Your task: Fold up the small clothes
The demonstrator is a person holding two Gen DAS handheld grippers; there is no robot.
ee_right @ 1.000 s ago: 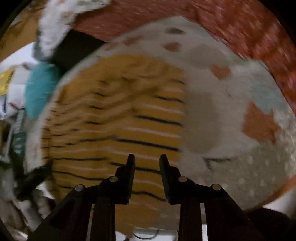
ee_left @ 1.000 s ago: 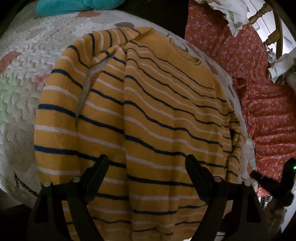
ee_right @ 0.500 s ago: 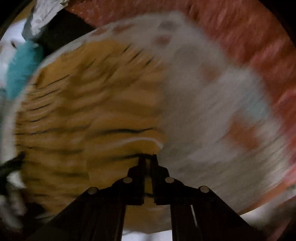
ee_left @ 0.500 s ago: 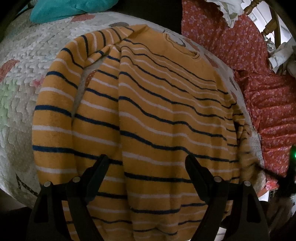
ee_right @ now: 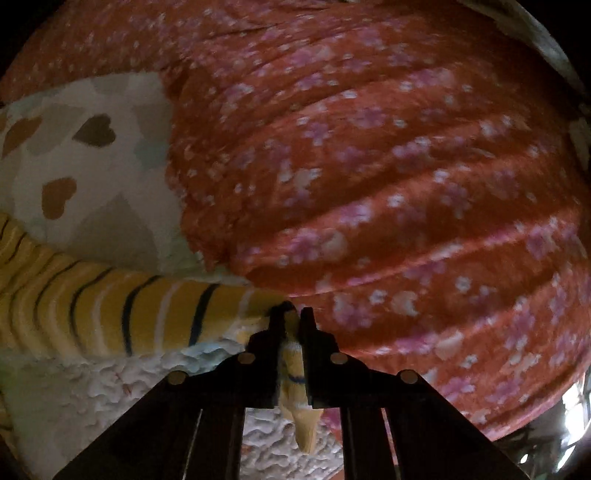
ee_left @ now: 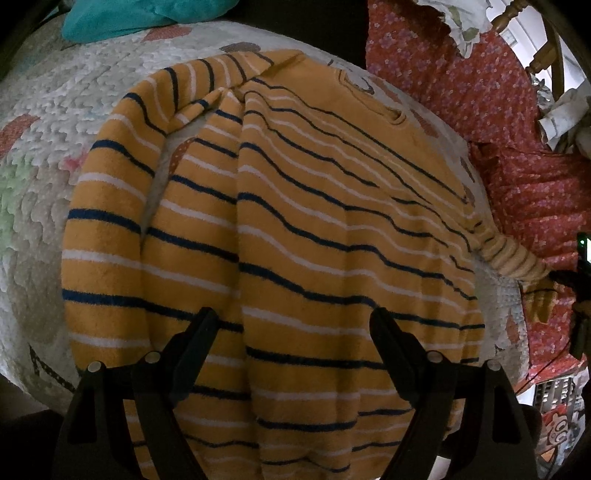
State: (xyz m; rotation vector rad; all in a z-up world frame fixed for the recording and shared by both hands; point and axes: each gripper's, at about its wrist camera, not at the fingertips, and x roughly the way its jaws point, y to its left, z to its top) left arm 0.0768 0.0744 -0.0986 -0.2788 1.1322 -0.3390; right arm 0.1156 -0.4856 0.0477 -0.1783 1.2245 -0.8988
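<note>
A yellow sweater with navy and white stripes lies flat on a white quilt, its left sleeve folded down along the body. My left gripper is open and empty, hovering over the sweater's lower hem. My right gripper is shut on the cuff of the sweater's right sleeve and holds it stretched out sideways over the quilt's edge. That stretched sleeve and the right gripper also show at the right edge of the left wrist view.
A red floral fabric is piled to the right of the quilt, also in the left wrist view. A teal cloth lies at the quilt's far edge. A wooden chair stands at the back right.
My right gripper closed on the right sleeve's cuff and pulled the sleeve out to the right, away from the body. The left gripper moved slightly lower and stayed open.
</note>
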